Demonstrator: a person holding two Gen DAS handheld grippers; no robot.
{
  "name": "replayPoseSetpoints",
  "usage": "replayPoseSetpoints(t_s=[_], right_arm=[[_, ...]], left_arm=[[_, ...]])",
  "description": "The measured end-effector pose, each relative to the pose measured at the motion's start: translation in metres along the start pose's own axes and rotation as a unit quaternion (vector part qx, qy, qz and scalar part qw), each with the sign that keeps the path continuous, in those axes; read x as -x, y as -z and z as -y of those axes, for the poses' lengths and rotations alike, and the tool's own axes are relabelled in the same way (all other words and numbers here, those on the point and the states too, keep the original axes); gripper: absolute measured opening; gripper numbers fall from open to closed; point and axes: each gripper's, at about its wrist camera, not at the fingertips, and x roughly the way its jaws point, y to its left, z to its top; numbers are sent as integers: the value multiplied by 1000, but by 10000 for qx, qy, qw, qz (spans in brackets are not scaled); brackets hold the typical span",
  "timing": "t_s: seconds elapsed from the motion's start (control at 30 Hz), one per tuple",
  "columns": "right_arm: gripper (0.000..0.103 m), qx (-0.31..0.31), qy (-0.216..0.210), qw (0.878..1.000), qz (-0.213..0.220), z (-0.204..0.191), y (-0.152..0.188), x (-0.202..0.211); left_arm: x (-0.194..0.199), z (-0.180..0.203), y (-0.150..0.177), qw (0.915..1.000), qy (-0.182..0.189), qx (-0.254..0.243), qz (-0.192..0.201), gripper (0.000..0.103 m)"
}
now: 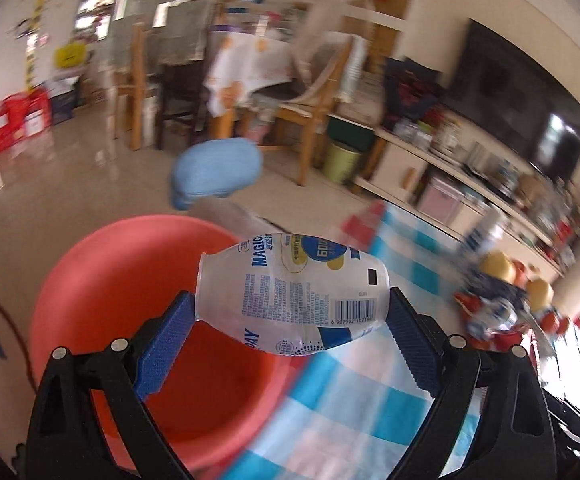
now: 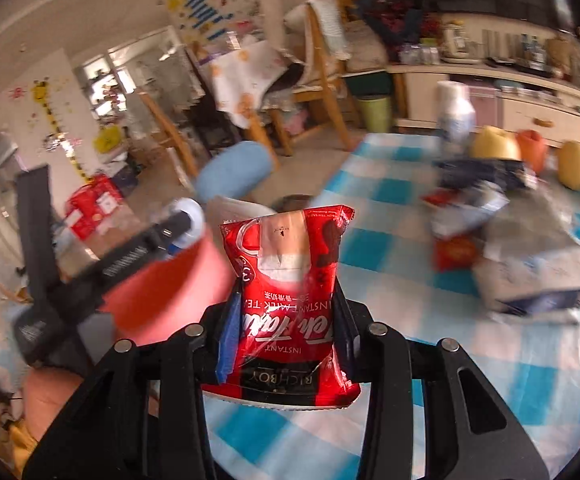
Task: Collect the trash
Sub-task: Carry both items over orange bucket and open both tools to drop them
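My left gripper [image 1: 290,320] is shut on an empty clear plastic bottle [image 1: 290,300] with a blue and white label, held sideways above the red basin [image 1: 101,280] at the table's left edge. My right gripper [image 2: 285,320] is shut on a red instant milk tea packet [image 2: 285,280], held over the blue checked tablecloth [image 2: 390,248] beside the basin [image 2: 169,292]. The left gripper and its bottle show blurred in the right wrist view [image 2: 161,236]. A heap of wrappers and bags [image 2: 510,240] lies on the cloth to the right.
Fruit [image 2: 574,164] and a white bottle [image 2: 454,112] stand at the far side of the table. A blue stool [image 1: 217,172], wooden chairs [image 1: 310,104] and a green bin [image 1: 342,156] stand on the floor beyond. A TV cabinet [image 1: 450,168] runs along the right wall.
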Motion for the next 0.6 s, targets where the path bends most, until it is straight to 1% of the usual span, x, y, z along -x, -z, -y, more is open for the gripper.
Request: replayPoseSetpoints(t_s=[0.1, 0.2, 0.33, 0.37, 0.4, 0.43, 0.5, 0.6], right_arm=[[41, 263, -358, 9990, -85, -44, -20, -26], [41, 451, -600, 9970, -178, -81, -33, -53], [43, 618, -718, 9951, -291, -115, -42, -85], [44, 621, -688, 9952, -322, -123, -41, -93], [49, 649, -666, 9951, -338, -127, -40, -99], [56, 698, -684, 9947, -314, -131, -40, -103], [65, 711, -624, 9953, -222, -132, -38, -105], [72, 603, -592, 9963, -136, -124, -36, -97]], left_arm=[[-9, -41, -11, 9980, -389, 501, -28, 93], [-18, -80, -18, 9923, -767, 966, -122, 93], [-30, -119, -18, 9859, -940, 1336, -353, 93], [-33, -127, -17, 9844, -955, 1425, -401, 93], [-35, -133, -16, 9824, -969, 1534, -450, 93], [-37, -134, -14, 9818, -952, 1574, -475, 93], [-40, -135, -15, 9829, -891, 1531, -502, 94], [-38, -130, -14, 9855, -877, 1394, -411, 95]])
